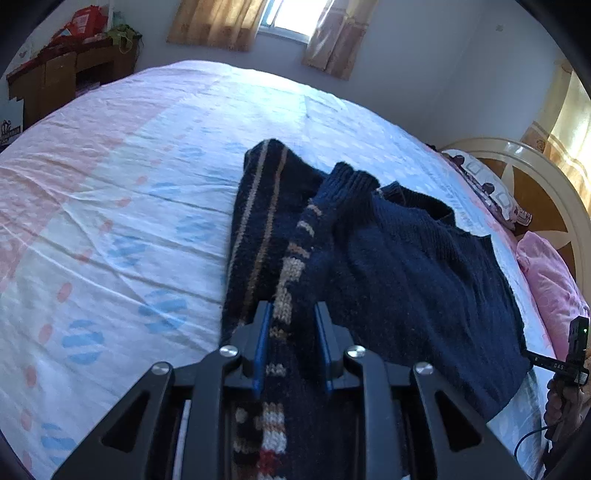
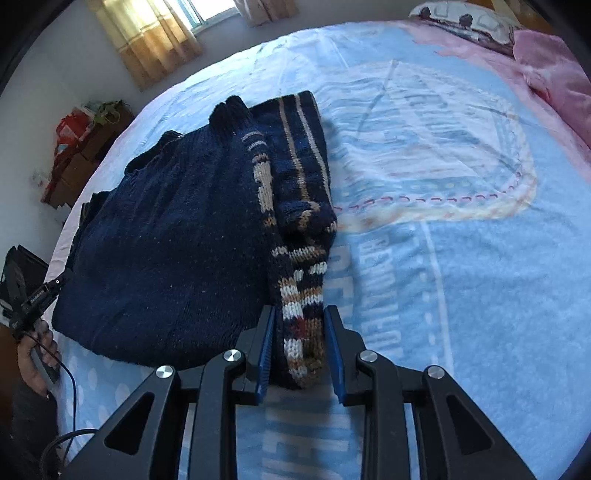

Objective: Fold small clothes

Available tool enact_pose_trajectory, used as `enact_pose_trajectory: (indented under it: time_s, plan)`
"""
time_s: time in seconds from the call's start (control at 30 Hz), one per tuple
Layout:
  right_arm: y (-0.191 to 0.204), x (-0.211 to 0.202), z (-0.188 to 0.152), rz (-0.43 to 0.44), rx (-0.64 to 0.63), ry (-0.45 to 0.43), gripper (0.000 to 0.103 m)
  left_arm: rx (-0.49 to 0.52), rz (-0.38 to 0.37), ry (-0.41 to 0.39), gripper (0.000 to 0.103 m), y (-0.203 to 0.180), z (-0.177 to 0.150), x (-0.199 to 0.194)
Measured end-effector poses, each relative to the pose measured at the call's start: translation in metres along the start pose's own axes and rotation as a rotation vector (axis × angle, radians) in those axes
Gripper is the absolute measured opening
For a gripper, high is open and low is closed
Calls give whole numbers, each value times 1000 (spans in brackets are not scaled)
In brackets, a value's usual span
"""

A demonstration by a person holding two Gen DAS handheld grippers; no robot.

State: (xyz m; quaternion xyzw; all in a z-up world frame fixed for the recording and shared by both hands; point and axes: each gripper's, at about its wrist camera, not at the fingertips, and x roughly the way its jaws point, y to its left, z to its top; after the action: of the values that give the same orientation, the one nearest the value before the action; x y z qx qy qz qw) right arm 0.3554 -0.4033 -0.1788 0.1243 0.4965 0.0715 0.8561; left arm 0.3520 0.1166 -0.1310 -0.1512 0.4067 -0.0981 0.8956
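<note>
A small navy knitted sweater (image 1: 406,258) with tan and white patterned sleeves lies on the bed, its sleeves folded over the body. It also shows in the right wrist view (image 2: 166,240). My left gripper (image 1: 293,314) has its jaws around a patterned sleeve strip (image 1: 291,273) that runs between them; the jaws stand partly apart. My right gripper (image 2: 299,317) has its jaws around the patterned end of the sweater's folded edge (image 2: 299,314), with a small gap on each side.
The bed sheet (image 1: 110,221) is pale blue, pink and white. Pink pillows (image 1: 550,280) and a wooden headboard (image 1: 532,192) lie at one end. A wooden desk (image 1: 70,77) with clutter stands by the wall. Curtained window (image 1: 284,18) behind.
</note>
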Motion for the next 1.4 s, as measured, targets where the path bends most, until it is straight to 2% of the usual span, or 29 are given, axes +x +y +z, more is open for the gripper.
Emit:
enact_pose_trajectory:
  time_s: [0.1,0.13,0.2,0.27,0.33,0.4,0.47,0.63,0.73,0.83,0.9,0.93,1.1,1.23,1.37,1.4]
  plan:
    - [0,-11,3,7,33,-52,27,6,-10,-17,35,-5,-4,-10]
    - [4,-17,3,4,24,-79,28,12,-17,-28,43,-7,-6,-15]
    - [21,-29,6,-10,-26,-134,30,35,-6,-45,56,-12,-10,-24]
    - [47,-40,6,-10,-117,-184,34,66,13,-64,73,-19,-15,-30]
    - [74,-39,7,3,-192,-185,42,112,58,-72,77,-25,-20,-31]
    - [98,-35,4,17,-260,-181,43,154,139,-50,77,-27,-25,-23]
    - [109,-25,3,30,-278,-165,43,159,185,-19,77,-22,-28,-15]
    - [93,16,-5,-3,-185,-28,43,88,162,46,77,-4,-29,-7]
    - [88,17,-11,12,-193,-45,43,95,159,42,79,-3,-32,-5]
    - [95,11,-12,-27,-191,-31,43,115,169,44,82,-6,-35,-6]
    - [113,4,-10,-76,-222,-53,43,130,174,44,84,-10,-38,-7]
    - [127,2,-7,-72,-253,-73,43,134,177,45,85,-10,-38,-7]
    - [202,14,2,21,-360,-101,43,127,166,42,86,-8,-37,-6]
    - [249,43,-6,60,-418,-66,43,127,163,40,87,-8,-37,-6]
    - [263,69,-27,70,-441,7,43,124,152,40,89,-7,-38,-7]
    - [264,74,-34,53,-456,2,43,125,151,41,89,-7,-38,-7]
